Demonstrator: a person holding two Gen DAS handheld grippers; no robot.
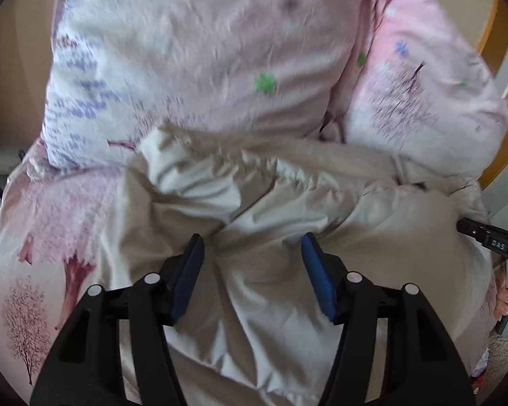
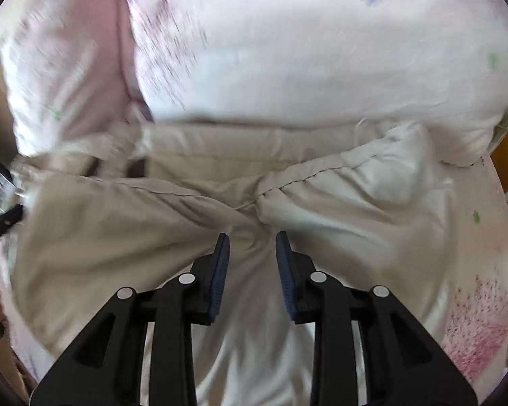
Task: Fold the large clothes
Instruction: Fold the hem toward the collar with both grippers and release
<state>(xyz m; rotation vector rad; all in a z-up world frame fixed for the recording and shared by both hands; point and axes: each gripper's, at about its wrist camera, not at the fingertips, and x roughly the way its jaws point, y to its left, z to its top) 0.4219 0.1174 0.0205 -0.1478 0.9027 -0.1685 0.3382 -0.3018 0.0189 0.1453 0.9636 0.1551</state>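
Note:
A large beige garment (image 1: 274, 203) lies crumpled on a bed with a pink floral sheet (image 1: 50, 223). It also fills the right wrist view (image 2: 118, 223), with a seamed edge bunched near the middle. My left gripper (image 1: 250, 247) is open, its blue pads standing wide apart just above the beige cloth. My right gripper (image 2: 252, 240) is open with a narrower gap, and a bunched fold of the garment sits between its fingertips. The right gripper's black body (image 1: 484, 240) shows at the right edge of the left wrist view.
Two pink floral pillows (image 1: 199, 54) (image 1: 423, 94) lie behind the garment; one also shows in the right wrist view (image 2: 321, 50). A wooden bed frame (image 1: 494, 34) stands at the far right. The bed's edge and floor (image 1: 501, 355) are at lower right.

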